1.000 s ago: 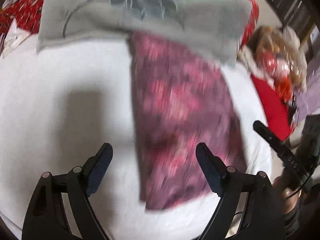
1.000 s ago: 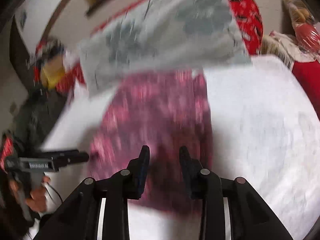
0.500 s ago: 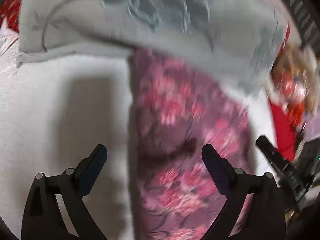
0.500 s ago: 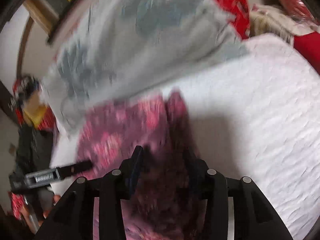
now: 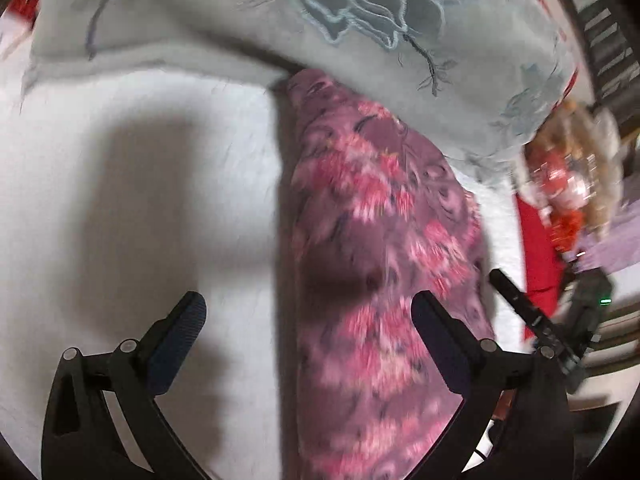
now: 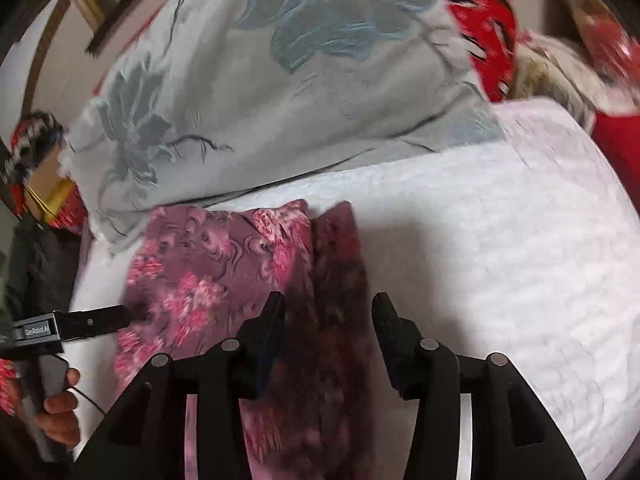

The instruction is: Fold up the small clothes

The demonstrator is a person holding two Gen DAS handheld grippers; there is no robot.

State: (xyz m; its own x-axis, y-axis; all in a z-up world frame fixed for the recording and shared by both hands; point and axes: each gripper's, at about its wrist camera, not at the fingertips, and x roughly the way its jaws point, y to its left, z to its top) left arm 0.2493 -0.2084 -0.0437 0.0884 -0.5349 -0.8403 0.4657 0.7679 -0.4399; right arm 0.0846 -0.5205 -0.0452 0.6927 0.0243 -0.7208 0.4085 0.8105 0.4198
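A purple garment with pink flowers point(image 5: 380, 280) lies lengthwise on the white bed cover point(image 5: 140, 200). My left gripper point(image 5: 308, 316) hovers over its near left edge, its jaws wide and still opening; the cloth lies under them and the pads touch nothing. In the right wrist view the garment point(image 6: 208, 280) has a darker folded strip along its right side. My right gripper point(image 6: 330, 314) straddles that strip, its jaws opening and the pads clear of the cloth. The left gripper's fingers point(image 6: 92, 322) reach the garment's left edge there.
A grey blanket with blue embroidered flowers point(image 5: 280, 20) point(image 6: 280, 100) lies across the far end and covers the garment's top. Red patterned cloth point(image 6: 480, 20) and a heap of things point(image 5: 568, 184) sit at the far right. A person's hand point(image 6: 60, 404) holds the left gripper's handle.
Both grippers have moved in closer over the garment and sunk a little. Both pairs of jaws have spread wider. The garment fills more of each view.
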